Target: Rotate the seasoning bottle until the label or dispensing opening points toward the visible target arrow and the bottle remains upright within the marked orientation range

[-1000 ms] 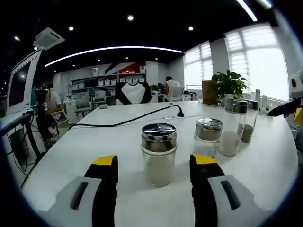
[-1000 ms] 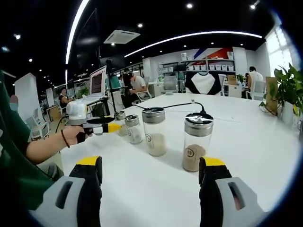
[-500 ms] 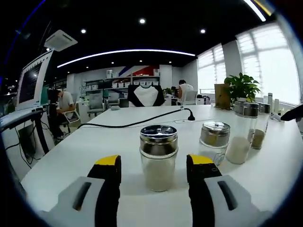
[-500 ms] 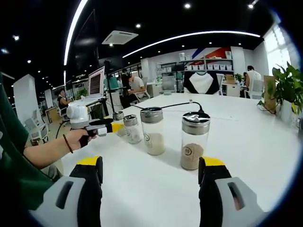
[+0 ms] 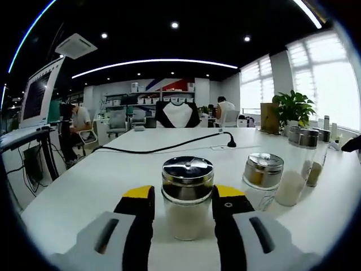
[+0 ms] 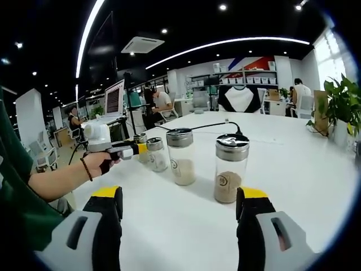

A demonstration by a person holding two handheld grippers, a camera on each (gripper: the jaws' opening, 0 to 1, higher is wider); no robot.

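Right gripper view: round logos mark two bottles (image 6: 231,168), unreadable; left gripper (image 5: 183,204) brackets a bottle, right gripper (image 6: 179,204) spread.

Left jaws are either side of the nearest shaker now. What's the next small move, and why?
Probably close the left gripper on the seasoning bottle. It stands upright between the open jaws, which flank its glass body just below the metal lid, so a grip should come before any rotation.
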